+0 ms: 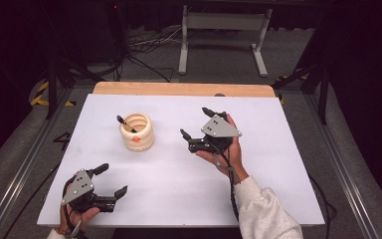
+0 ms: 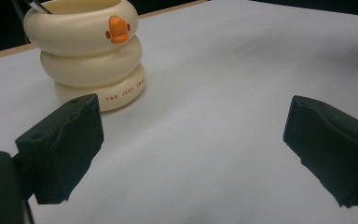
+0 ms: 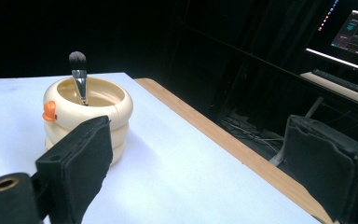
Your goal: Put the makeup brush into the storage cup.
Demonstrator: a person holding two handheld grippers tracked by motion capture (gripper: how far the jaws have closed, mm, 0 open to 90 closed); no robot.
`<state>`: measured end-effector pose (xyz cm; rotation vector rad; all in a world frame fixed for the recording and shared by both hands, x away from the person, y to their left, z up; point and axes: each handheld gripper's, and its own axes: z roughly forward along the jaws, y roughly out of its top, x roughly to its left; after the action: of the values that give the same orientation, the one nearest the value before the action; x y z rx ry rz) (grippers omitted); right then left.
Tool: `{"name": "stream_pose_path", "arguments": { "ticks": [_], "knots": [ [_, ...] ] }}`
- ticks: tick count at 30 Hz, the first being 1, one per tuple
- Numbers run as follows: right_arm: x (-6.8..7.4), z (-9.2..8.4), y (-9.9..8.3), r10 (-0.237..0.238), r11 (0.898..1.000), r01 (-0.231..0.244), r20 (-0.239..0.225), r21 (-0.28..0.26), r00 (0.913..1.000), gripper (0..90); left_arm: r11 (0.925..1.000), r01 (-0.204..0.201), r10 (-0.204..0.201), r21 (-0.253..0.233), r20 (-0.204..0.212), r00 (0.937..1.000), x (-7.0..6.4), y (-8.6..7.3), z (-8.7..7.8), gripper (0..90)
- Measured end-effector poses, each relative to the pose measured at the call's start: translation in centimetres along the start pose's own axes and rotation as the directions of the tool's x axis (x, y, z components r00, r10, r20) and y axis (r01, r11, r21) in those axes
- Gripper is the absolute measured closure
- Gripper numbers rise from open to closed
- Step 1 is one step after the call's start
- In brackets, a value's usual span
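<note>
A cream ringed holder (image 1: 137, 132) with an orange duck beak stands left of the table's middle; it appears too in the left gripper view as the holder (image 2: 92, 51) and in the right gripper view as the holder (image 3: 89, 114). A makeup brush (image 1: 126, 123) stands inside it, bristle head up; the right gripper view shows the brush (image 3: 79, 74) leaning on the rim. My left gripper (image 1: 112, 180) is open near the front left edge, empty. My right gripper (image 1: 195, 122) is open right of the holder, empty.
A white sheet (image 1: 179, 169) covers the table, with a wooden strip (image 1: 184, 89) bare along the far edge. Behind the table stand a metal frame (image 1: 224, 35) and cables on the floor. A monitor (image 3: 354, 35) glows off the far side.
</note>
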<state>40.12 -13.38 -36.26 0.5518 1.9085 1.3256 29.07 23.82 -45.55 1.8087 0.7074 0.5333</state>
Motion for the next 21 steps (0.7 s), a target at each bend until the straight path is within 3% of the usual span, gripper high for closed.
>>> {"name": "stream_pose_path", "arguments": {
  "ticks": [21],
  "knots": [
    [-1.9, -3.4, -1.7, -0.026, 0.999, 0.024, 0.071, 0.025, 0.9971, 10.1, 0.9999, -0.006, 0.005, -0.014, -0.015, 0.9999, 0.0, 0.1, -0.2, 5.9]
  ]
}}
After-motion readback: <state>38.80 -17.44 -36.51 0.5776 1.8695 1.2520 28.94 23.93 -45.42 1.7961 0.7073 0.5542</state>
